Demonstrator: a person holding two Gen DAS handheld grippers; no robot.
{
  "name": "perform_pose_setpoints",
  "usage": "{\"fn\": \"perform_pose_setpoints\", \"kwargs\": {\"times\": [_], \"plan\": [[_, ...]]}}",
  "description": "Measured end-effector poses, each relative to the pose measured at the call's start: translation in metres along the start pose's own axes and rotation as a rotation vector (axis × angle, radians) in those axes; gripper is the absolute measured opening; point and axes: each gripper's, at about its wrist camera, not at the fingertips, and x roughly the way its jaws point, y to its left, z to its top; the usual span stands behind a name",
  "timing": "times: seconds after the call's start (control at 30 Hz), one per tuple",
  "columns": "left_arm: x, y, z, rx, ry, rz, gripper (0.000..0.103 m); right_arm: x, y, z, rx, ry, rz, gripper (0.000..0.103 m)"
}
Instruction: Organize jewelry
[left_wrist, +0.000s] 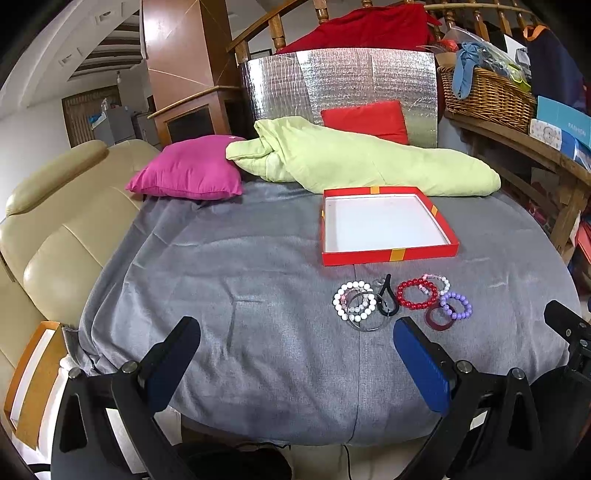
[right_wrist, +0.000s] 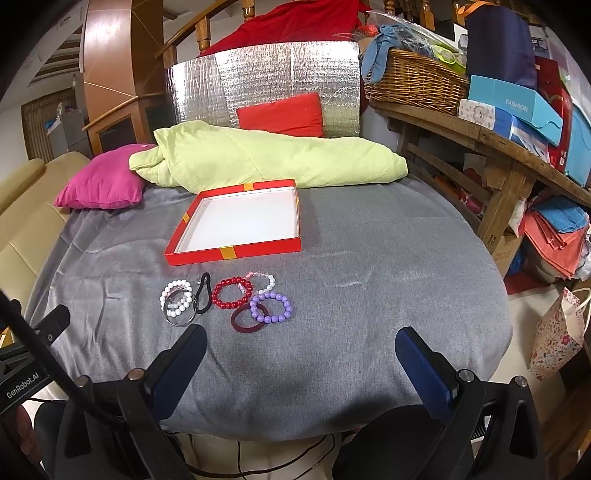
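A shallow red box with a white inside lies on the grey cloth. In front of it sits a cluster of jewelry: a white bead bracelet, a black loop, a red bead bracelet, a purple bead bracelet, a dark red band and a clear bangle. My left gripper hovers open just before the cluster. My right gripper is open too, to the right of the cluster. Nothing sits between either pair of fingers.
A pink pillow, a green quilt and a red cushion lie behind the box. A beige sofa stands on the left. A wooden shelf with a wicker basket and boxes stands on the right.
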Motion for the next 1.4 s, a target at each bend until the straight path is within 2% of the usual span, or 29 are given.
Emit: {"fn": "perform_pose_setpoints", "kwargs": {"times": [0.4,0.67,0.77,0.87,0.9,0.97,1.0,1.13,1.2,1.27,1.33,1.4], "plan": [[0.006,0.001,-0.001,0.001,0.012,0.003,0.103,0.005,0.002,0.0,-0.038,0.02,-0.033,0.103],[0.022,0.0,-0.003,0.004,0.035,0.007,0.103,0.021,-0.001,0.002,0.0,0.025,-0.008,0.103],[0.036,0.001,-0.003,0.005,0.055,-0.01,0.103,0.032,-0.004,0.003,-0.002,0.042,-0.004,0.103],[0.061,0.005,-0.004,-0.001,0.092,-0.069,0.103,0.049,-0.01,0.001,0.008,0.066,0.03,0.102],[0.067,0.004,-0.005,0.0,0.102,-0.084,0.103,0.058,-0.013,0.001,0.006,0.072,0.056,0.1],[0.088,0.007,-0.008,-0.009,0.143,-0.145,0.103,0.077,-0.017,0.001,-0.001,0.096,0.091,0.085],[0.104,0.008,-0.01,-0.017,0.169,-0.183,0.103,0.09,-0.02,0.001,0.004,0.126,0.114,0.082],[0.137,0.009,-0.014,-0.029,0.207,-0.232,0.103,0.131,-0.027,0.002,0.031,0.185,0.17,0.058],[0.151,0.009,-0.016,-0.044,0.235,-0.264,0.098,0.153,-0.027,0.002,0.038,0.225,0.179,0.055],[0.159,0.008,-0.015,-0.046,0.248,-0.302,0.092,0.168,-0.023,0.002,0.045,0.271,0.192,0.047],[0.167,0.005,-0.013,-0.044,0.262,-0.325,0.088,0.181,-0.021,0.003,0.033,0.301,0.193,0.045],[0.173,0.003,-0.011,-0.044,0.272,-0.348,0.078,0.192,-0.018,0.005,0.032,0.323,0.206,0.041]]}}
